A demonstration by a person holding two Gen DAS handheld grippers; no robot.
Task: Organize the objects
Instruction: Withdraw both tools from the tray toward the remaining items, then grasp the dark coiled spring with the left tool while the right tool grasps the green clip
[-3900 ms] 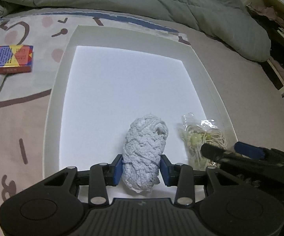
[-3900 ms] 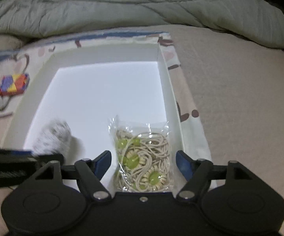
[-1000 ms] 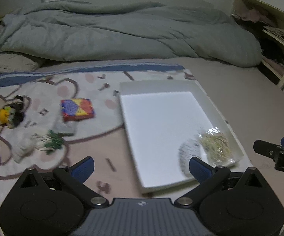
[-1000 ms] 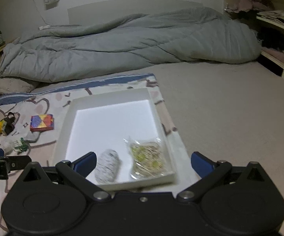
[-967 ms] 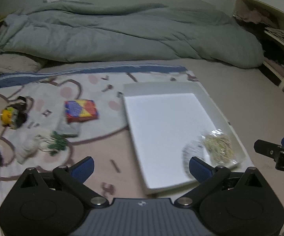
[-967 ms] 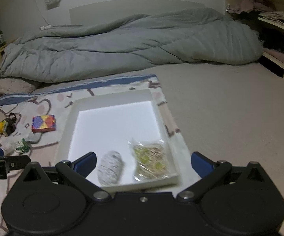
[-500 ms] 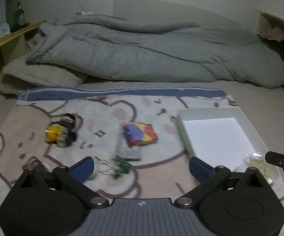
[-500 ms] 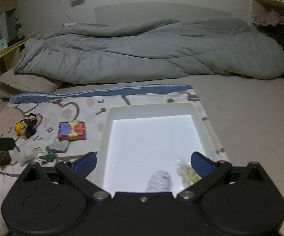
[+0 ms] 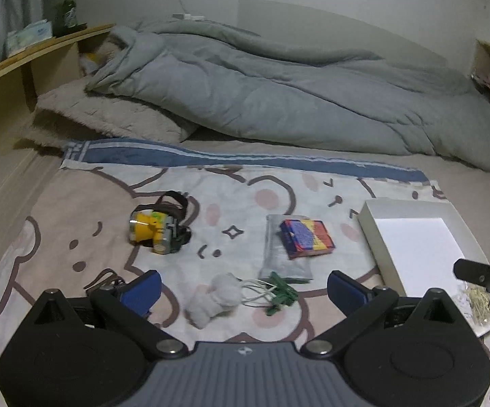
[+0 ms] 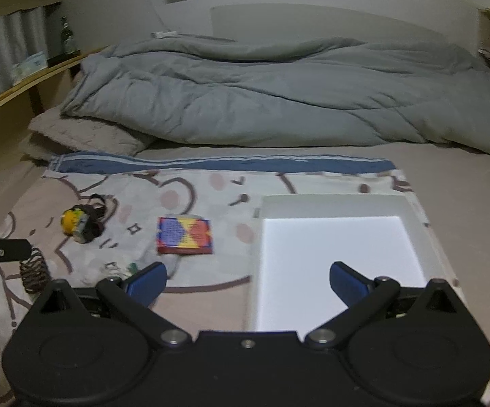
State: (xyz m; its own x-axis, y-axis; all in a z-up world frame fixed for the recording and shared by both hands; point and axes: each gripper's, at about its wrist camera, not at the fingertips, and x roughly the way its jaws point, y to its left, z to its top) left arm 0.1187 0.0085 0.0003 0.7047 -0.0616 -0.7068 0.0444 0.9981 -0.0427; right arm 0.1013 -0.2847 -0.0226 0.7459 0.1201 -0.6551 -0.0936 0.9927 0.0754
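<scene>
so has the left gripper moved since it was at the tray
Yes. The left gripper has swung left, off the white tray now at its right, and hangs open over the fluffy white bundle.

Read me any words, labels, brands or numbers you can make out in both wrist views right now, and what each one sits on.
None can be read.
Colourful box: printed pattern on its top, any lettering too blurred.
Green bottle on the shelf: label too small.
Tissue pack on the shelf: print too small.
Left tongs' body: a small emblem, no legible text.
Yellow headlamp: no legible marking.
</scene>
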